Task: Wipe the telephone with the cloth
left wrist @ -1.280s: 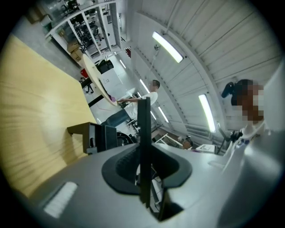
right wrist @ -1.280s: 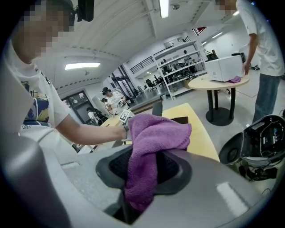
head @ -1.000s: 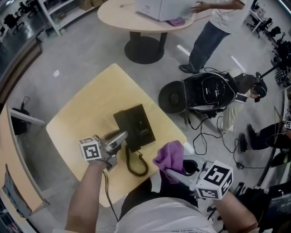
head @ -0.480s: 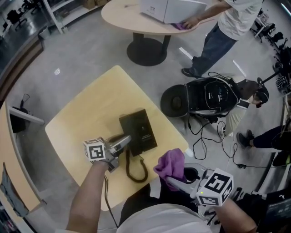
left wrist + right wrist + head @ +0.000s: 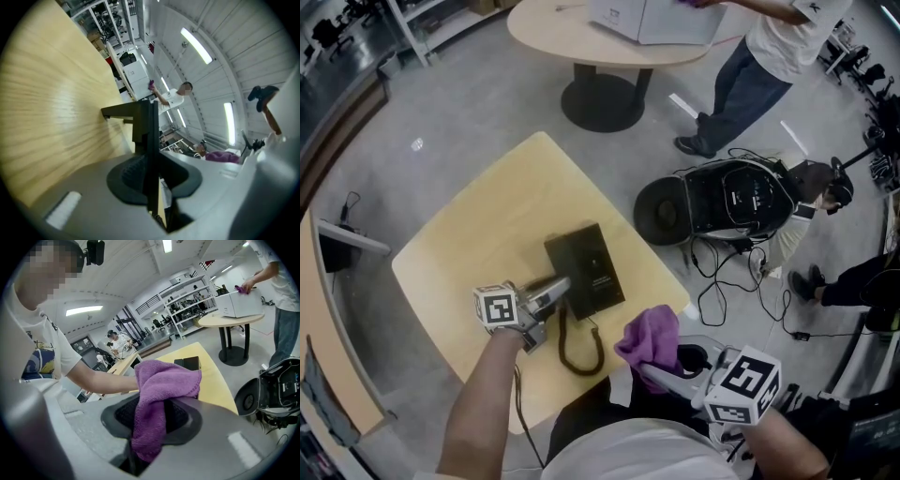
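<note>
Two grips hold: left gripper [image 5: 559, 288] clamps the telephone [image 5: 589, 267] on the table [image 5: 478, 225], right gripper [image 5: 651, 366] pinches the cloth [image 5: 649, 334] off the table's edge, so wiping likely begins once it's brought across

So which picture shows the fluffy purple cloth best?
The right gripper view: the fluffy purple cloth fills the middle, pinched between the jaws. The head view shows it smaller, from above; the left gripper view catches only a sliver.
</note>
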{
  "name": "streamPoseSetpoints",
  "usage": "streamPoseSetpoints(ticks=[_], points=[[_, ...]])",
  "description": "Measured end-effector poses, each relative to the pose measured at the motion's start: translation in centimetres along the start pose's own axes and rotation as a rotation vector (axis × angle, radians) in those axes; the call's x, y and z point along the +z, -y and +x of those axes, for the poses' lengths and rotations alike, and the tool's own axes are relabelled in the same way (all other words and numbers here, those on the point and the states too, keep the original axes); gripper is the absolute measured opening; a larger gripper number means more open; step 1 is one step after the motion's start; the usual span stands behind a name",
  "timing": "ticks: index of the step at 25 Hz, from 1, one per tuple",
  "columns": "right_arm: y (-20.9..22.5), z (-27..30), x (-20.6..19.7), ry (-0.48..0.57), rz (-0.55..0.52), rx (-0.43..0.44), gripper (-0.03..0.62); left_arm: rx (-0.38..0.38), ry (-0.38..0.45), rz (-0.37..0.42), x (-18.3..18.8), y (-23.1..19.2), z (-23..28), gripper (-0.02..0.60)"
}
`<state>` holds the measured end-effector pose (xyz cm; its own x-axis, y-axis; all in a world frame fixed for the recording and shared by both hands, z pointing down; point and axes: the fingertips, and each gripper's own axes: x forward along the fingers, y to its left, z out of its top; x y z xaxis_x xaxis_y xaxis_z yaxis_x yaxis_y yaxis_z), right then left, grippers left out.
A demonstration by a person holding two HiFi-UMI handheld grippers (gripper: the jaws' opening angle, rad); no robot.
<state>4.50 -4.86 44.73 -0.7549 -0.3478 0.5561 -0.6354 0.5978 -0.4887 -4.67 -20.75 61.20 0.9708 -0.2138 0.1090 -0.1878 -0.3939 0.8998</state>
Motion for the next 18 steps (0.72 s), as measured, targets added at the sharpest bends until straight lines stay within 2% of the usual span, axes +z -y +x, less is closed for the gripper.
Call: streamPoseSetpoints(ticks=[6,9,14,18], points=[[-0.4,-0.1,0.1,-0.005,-0.008,0.015,0.112,0.006,0.004,-0.027,-0.1,0.1,0.3,0.087],[-0.5,0.1,0.1,-0.007,-0.013,0.022,0.112,0.045,-0.003,-0.019,0.0,-0.1,0.3,0.092],[-1.0,0.2,0.3,-0.007,-0.017,0.031,0.112,0.126,-0.033,0.014,0.1,-0.3,0.0,0.148],[-3.0,-2.1,3.9,-0.011,-0.012,0.029,0.112,0.175,-0.051,0.024,2.0,3.2,-0.7,0.203]])
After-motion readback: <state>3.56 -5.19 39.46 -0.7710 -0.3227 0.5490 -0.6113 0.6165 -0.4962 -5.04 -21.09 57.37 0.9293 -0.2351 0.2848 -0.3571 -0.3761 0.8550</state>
